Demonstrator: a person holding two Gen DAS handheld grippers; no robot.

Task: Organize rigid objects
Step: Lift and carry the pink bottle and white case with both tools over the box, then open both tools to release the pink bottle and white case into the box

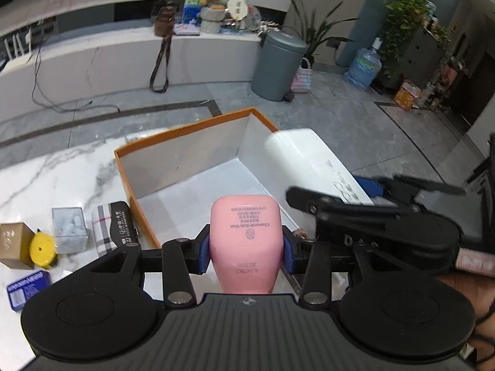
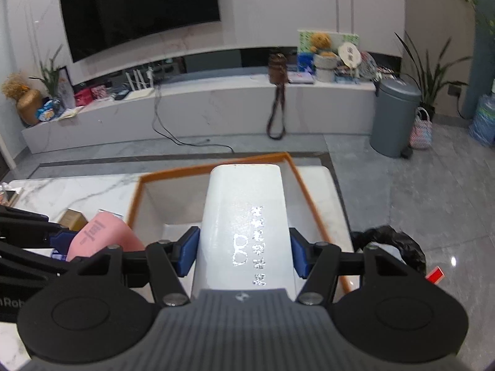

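Pink bottle (image 1: 246,244) clamped in left gripper (image 1: 246,249) fingers, white bottle (image 2: 244,228) clamped in right gripper (image 2: 244,255); both held above orange-rimmed box (image 1: 182,131) at desk's far right corner. Risk judged: bottles knocked together or caught on the rim. Marble desk (image 1: 62,167) cluttered at left; grey tiled floor (image 2: 433,201), bin (image 2: 394,117) seen beyond.

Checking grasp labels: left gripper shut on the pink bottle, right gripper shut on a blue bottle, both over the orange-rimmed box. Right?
One error: the bottle in the right gripper is white, not blue; only the gripper pads are blue. The right wrist view shows the white bottle clamped. The rest holds: the left gripper is shut on the pink bottle, both over the orange-rimmed box.
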